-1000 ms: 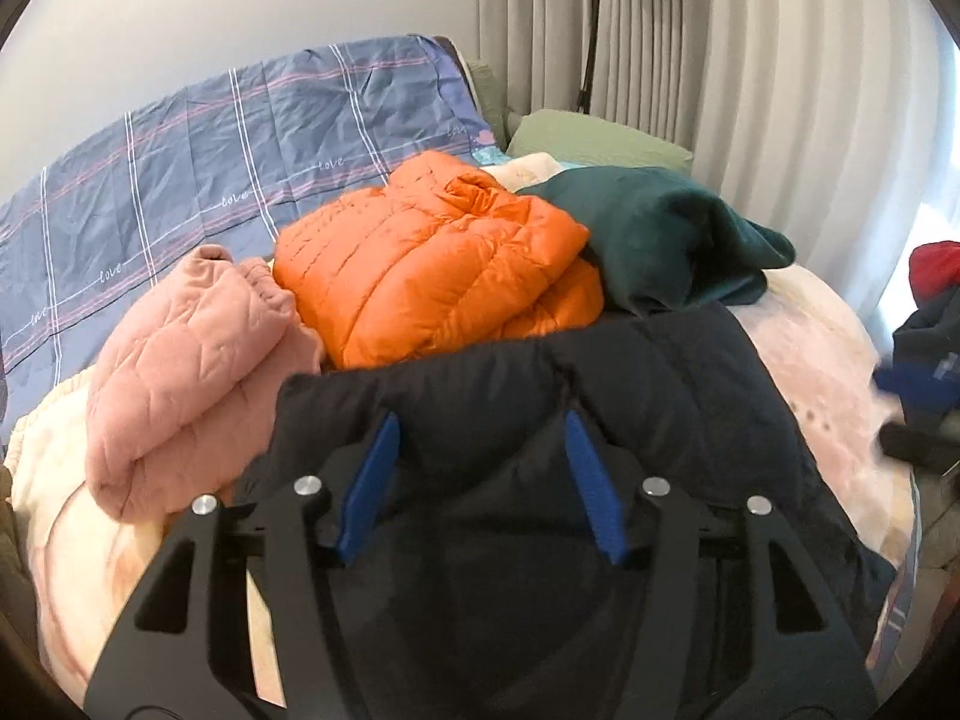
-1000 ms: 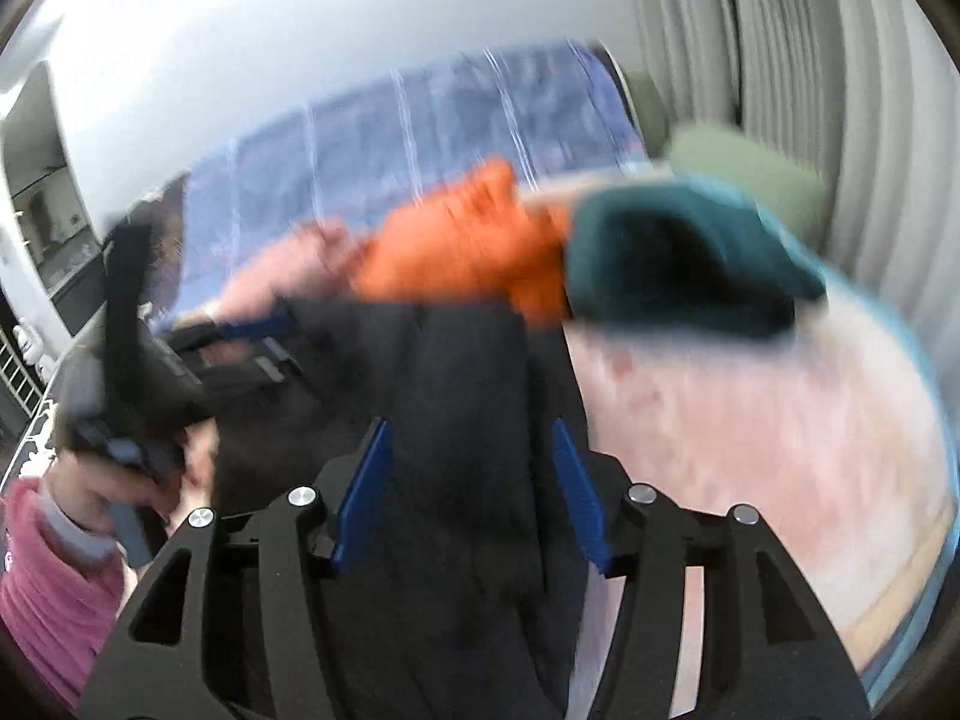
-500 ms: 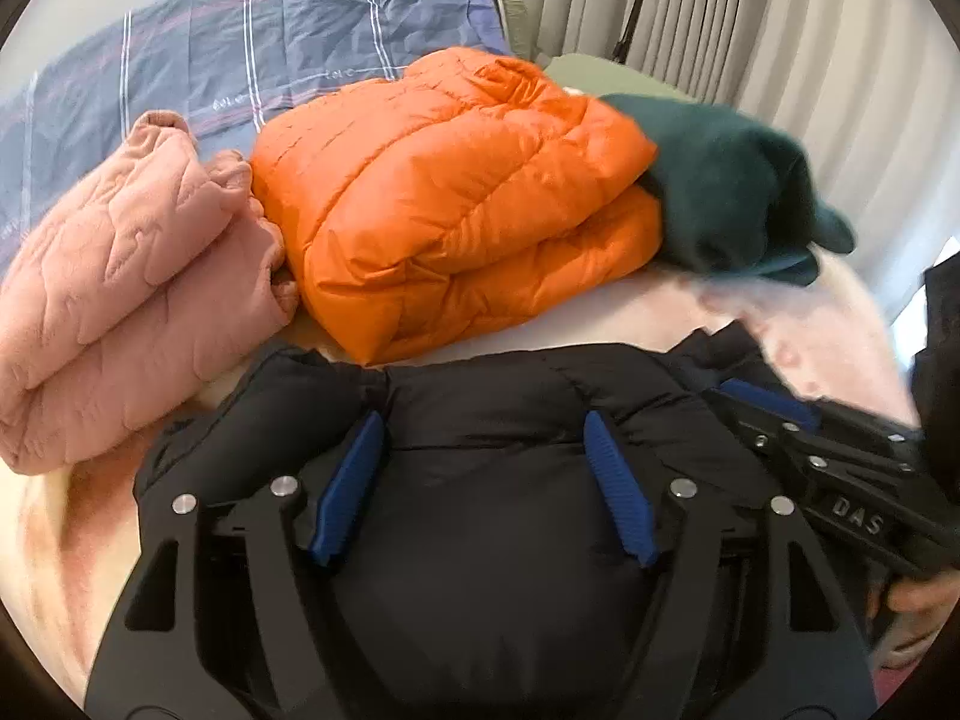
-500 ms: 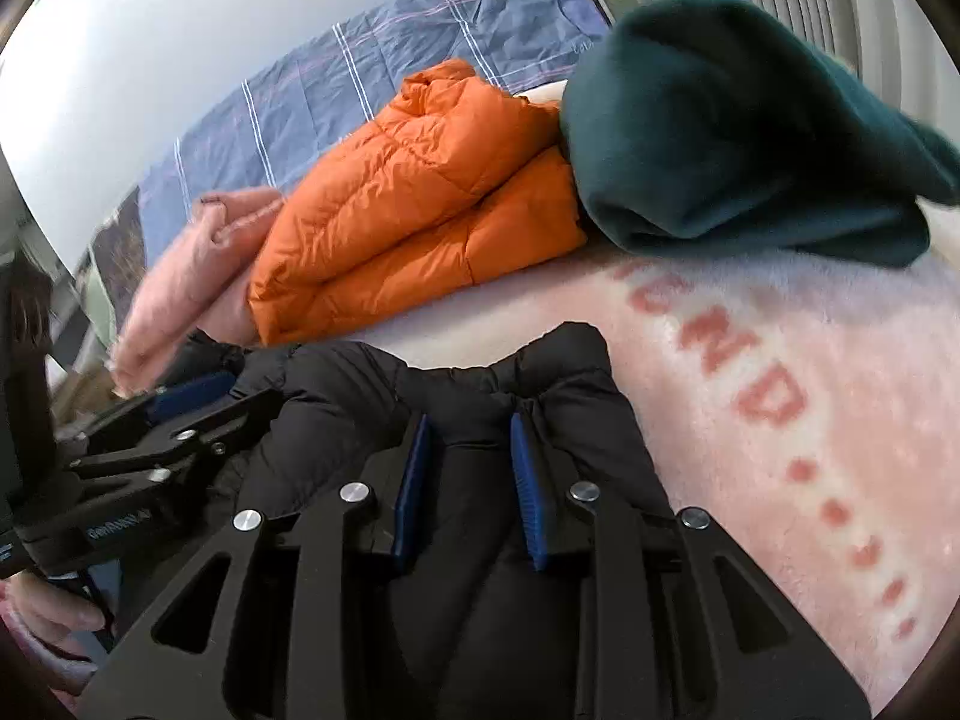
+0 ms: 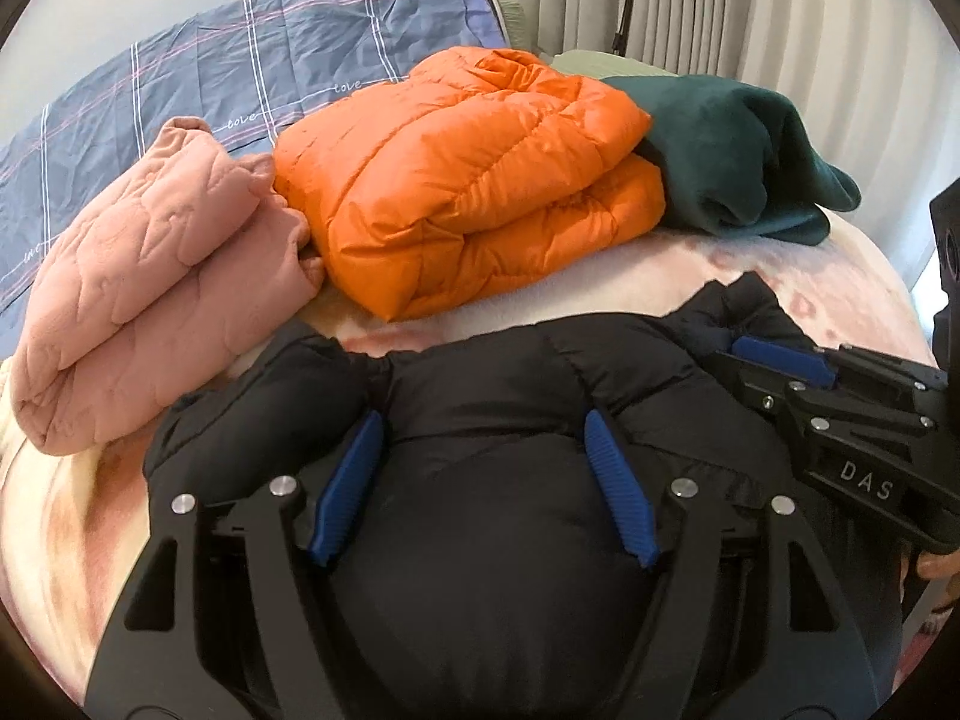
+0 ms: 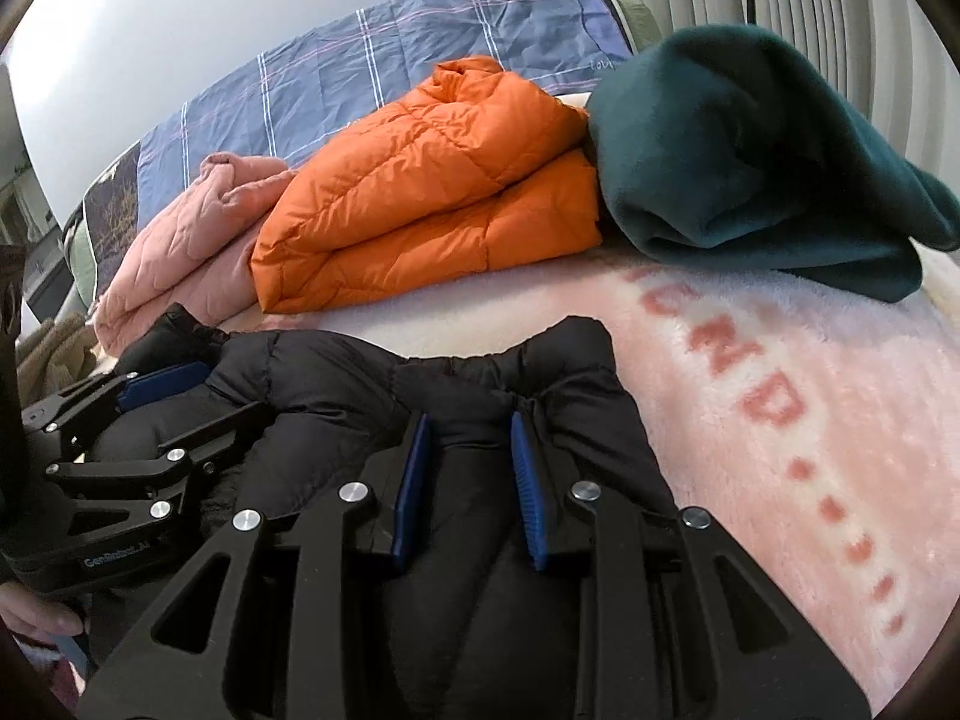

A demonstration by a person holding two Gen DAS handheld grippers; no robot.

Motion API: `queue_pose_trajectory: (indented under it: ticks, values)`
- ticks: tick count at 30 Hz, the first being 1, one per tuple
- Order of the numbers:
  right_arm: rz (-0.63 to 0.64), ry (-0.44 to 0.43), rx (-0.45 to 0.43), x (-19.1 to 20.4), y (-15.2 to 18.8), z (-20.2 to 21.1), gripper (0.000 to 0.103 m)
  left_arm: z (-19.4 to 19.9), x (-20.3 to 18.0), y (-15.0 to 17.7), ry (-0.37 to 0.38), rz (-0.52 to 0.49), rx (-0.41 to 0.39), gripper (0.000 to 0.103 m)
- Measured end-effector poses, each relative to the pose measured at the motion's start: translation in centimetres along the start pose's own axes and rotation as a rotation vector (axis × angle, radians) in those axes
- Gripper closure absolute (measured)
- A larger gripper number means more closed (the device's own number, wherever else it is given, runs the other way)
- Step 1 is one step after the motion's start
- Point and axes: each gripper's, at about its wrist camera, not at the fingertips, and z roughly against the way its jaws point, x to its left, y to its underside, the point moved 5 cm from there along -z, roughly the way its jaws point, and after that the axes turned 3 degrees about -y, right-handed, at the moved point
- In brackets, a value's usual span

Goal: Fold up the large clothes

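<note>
Black puffer: the black puffer jacket (image 5: 492, 420) lies on the pink fleece blanket (image 6: 780, 396) at the near edge of the bed, bunched and puffy, its far hem humped up in two lobes.
Left gripper: your left gripper (image 5: 480, 480) stands wide apart, its blue pads (image 5: 345, 486) pressed down onto the padding on either side of a bulge; you cannot tell from these views whether it pinches anything or only rests on it.
Right gripper: your right gripper (image 6: 471, 486) has its fingers drawn near to each other with a ridge of black cloth between them, by the gathered seam at the hem; it appears to grip that ridge.
Step in hand: by the look of it, you are setting the folded jacket down and squaring it, the last part of this garment's fold.
Already folded: the orange puffer (image 5: 474, 180), the pink quilted top (image 5: 150, 276) and the dark green fleece (image 6: 738, 150) sit in a row further back, near the striped blue bedding (image 5: 240, 72).
Next move: press the air out of the padding, let go on the right only once the fold holds, and keep clear of the orange puffer just beyond.
Caution: the fill is springy, so the fold may open again.
</note>
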Motion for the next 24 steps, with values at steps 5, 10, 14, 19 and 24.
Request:
queue_pose_trajectory:
  ticks: [5, 10, 14, 19, 24]
  values:
    - [0.003, 0.008, -0.003, 0.0, 0.3, 0.3, 0.075, 0.2, 0.0, 0.3, -0.01, -0.01, 0.0, 0.031]
    - [0.004, 0.012, -0.002, -0.1, 0.2, 0.1, 0.075, 0.2, 0.0, 0.3, -0.009, -0.011, 0.001, 0.031]
    - [-0.028, -0.013, 0.019, -0.6, -0.1, -1.2, 0.074, -0.6, 0.2, 0.3, 0.013, -0.002, 0.012, 0.031]
    - [-0.034, -0.019, 0.029, -0.8, -0.1, -1.6, 0.074, -1.3, 0.3, 0.2, 0.011, 0.003, 0.034, 0.031]
    - [-0.026, -0.03, 0.007, -0.7, 0.1, -0.7, 0.074, 1.2, 0.4, 0.6, 0.026, 0.021, 0.009, 0.031]
